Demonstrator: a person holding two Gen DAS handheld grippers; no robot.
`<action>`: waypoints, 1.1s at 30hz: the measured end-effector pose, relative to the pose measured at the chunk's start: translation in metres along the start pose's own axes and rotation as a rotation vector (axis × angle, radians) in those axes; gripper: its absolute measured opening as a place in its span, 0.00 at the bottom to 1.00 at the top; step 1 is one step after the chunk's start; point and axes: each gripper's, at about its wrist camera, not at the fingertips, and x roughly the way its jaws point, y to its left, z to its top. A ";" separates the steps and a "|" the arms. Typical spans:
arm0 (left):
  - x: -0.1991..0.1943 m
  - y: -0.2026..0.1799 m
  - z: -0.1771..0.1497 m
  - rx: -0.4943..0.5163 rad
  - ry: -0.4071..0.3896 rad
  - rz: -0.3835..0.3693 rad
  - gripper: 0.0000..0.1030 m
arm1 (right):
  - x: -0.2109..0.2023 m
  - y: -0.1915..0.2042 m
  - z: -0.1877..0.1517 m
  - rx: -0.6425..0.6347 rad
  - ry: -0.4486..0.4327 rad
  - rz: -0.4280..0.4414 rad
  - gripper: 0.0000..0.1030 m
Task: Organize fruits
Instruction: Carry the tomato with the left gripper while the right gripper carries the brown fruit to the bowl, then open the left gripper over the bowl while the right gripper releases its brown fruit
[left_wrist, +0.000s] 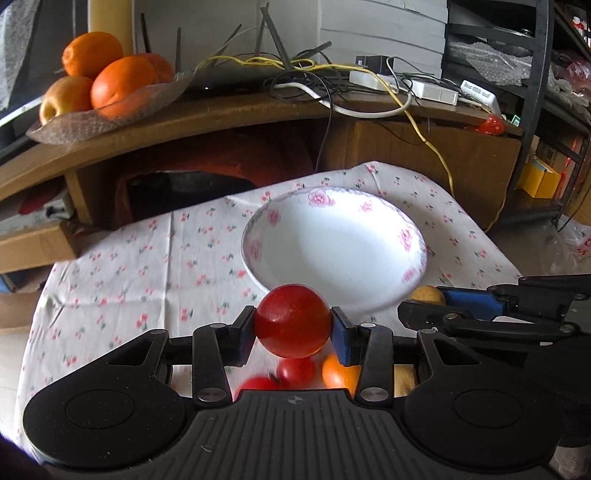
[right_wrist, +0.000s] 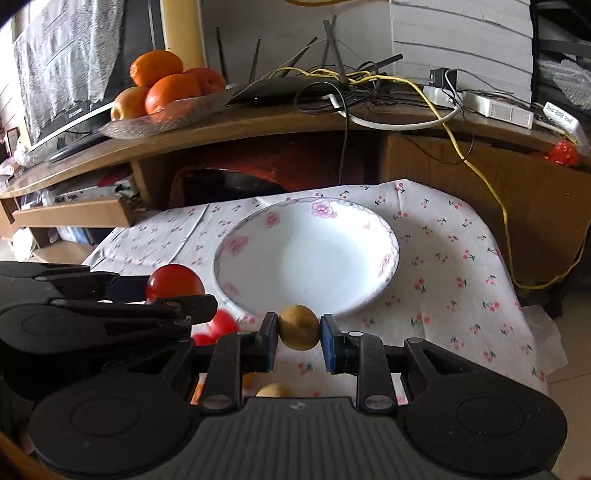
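Fruits: none in bowl (right_wrist: 388, 236) yet | left gripper (left_wrist: 293, 325) fingers clenched on red fruit (left_wrist: 293, 320), held near bowl's near rim | right gripper (right_wrist: 298, 332) fingers clenched on yellow-brown fruit (right_wrist: 298, 326), likewise | remaining: several loose fruits (left_wrist: 338, 373) lay on bench (left_wrist: 122, 266) below the grippers | progress judged early.

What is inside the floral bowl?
Nothing shows inside the floral bowl; its white interior is bare. Held fruit and the fingers cover only its near rim.
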 end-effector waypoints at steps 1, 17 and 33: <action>0.005 0.000 0.003 0.000 0.000 0.003 0.48 | 0.005 -0.002 0.002 0.000 0.000 0.000 0.25; 0.063 0.007 0.030 0.019 0.005 0.040 0.48 | 0.070 -0.020 0.028 -0.023 -0.004 -0.010 0.25; 0.067 0.003 0.029 0.063 -0.011 0.075 0.54 | 0.084 -0.024 0.026 -0.020 0.011 -0.027 0.26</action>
